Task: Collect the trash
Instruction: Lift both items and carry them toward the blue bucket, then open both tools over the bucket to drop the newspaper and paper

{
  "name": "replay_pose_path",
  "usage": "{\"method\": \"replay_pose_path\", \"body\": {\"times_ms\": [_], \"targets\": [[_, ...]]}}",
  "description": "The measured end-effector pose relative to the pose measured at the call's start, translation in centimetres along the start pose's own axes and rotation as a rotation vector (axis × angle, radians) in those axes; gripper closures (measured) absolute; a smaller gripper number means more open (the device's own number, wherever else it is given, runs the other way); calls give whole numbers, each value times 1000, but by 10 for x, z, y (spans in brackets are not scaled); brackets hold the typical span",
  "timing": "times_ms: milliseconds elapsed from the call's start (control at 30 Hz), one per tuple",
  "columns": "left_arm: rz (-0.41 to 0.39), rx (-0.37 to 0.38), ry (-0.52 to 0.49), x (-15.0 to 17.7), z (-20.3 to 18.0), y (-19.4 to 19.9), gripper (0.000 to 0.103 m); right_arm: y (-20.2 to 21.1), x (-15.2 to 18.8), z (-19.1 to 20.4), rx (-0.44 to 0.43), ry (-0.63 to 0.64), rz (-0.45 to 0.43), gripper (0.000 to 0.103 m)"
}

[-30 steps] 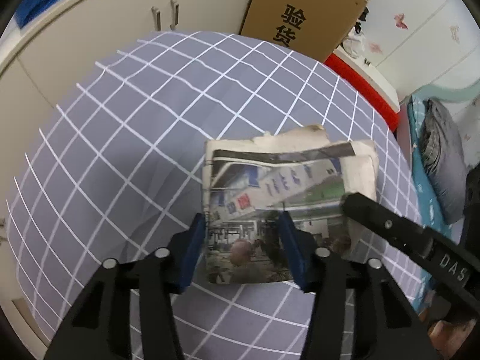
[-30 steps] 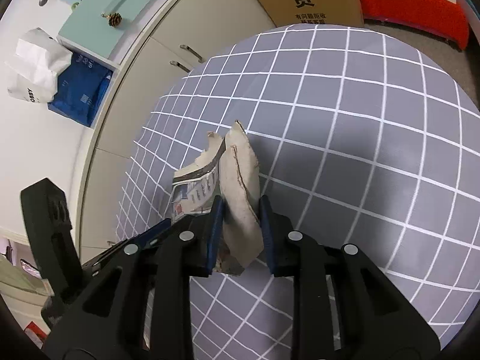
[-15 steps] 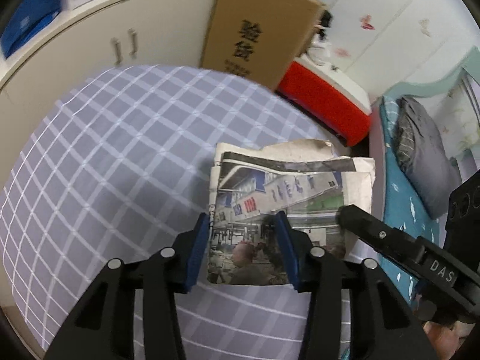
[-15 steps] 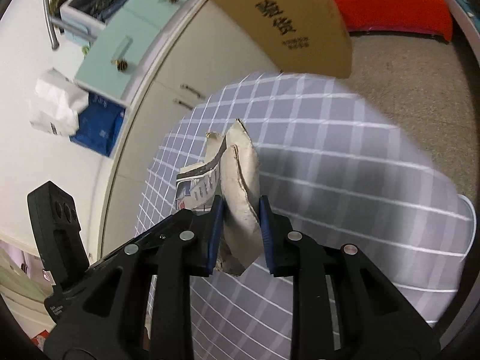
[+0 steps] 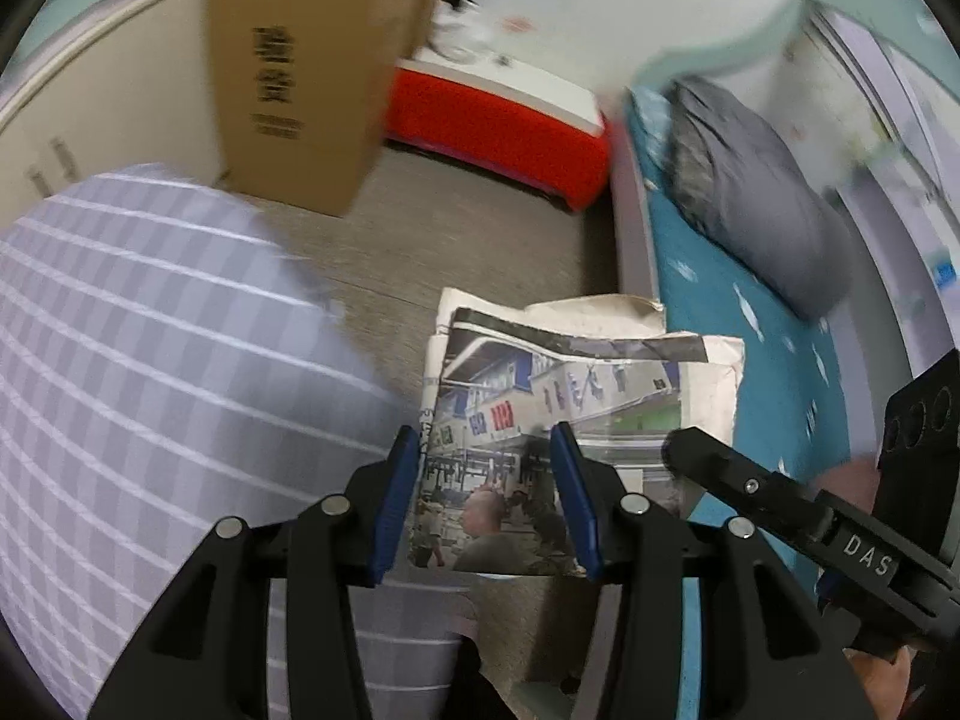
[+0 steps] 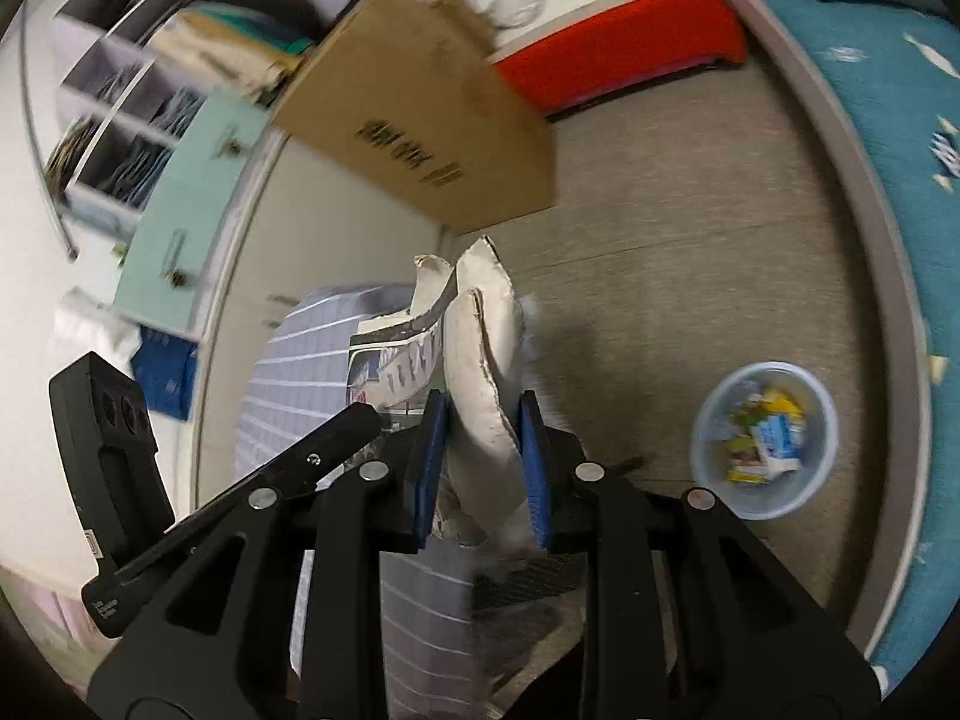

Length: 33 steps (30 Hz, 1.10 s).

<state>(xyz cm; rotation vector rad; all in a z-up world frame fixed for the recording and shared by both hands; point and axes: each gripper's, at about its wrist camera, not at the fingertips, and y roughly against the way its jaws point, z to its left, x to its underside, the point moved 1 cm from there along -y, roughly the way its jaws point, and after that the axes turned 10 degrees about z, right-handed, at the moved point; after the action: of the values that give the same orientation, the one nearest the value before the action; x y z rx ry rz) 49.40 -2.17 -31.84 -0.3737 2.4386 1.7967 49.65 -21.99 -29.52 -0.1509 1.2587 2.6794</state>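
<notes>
Left wrist view: the left gripper [image 5: 486, 495] has its blue fingers [image 5: 399, 498] partly open, one at each side of the near part of a folded newspaper [image 5: 576, 396]. The left pad meets the paper's left edge; the right one stands against the printed face, so this reads as a grip across a partial width. The paper lies nearly flat to the camera, printed side up, long axis running left to right, its torn top edge pointing away toward the bed [image 5: 780, 360]. It hangs clear of the checked bench [image 5: 150, 360], over the floor [image 5: 480, 252].

Right wrist view: the right gripper [image 6: 483, 468] has its fingers [image 6: 429, 468] narrowly parted and pressed on the paper's thick folded end, seen edge-on and rising upright from the fingers. The trash basket [image 6: 708, 462], already holding wrappers, sits on the floor well to the right.

The step in hand appears to be carrying the paper to the basket. Next, both grippers probably need to bring it above the rim and let go together.
</notes>
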Motion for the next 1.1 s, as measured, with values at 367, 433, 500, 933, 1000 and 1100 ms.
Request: {"method": "replay_pose_path", "body": {"times_ms": [367, 433, 500, 933, 1000, 1100], "targets": [[167, 13, -89, 17, -105, -101, 59, 38, 10, -130, 79, -164, 25, 79], [190, 11, -80, 15, -108, -113, 59, 36, 10, -145, 82, -180, 43, 77], [212, 11, -64, 15, -107, -123, 59, 31, 12, -159, 80, -197, 65, 77], [320, -144, -49, 27, -85, -172, 34, -19, 24, -211, 213, -275, 244, 35], [315, -144, -26, 32, -77, -164, 33, -16, 27, -207, 220, -253, 245, 35], [310, -146, -16, 40, -72, -151, 33, -12, 31, -193, 236, -210, 233, 34]]}}
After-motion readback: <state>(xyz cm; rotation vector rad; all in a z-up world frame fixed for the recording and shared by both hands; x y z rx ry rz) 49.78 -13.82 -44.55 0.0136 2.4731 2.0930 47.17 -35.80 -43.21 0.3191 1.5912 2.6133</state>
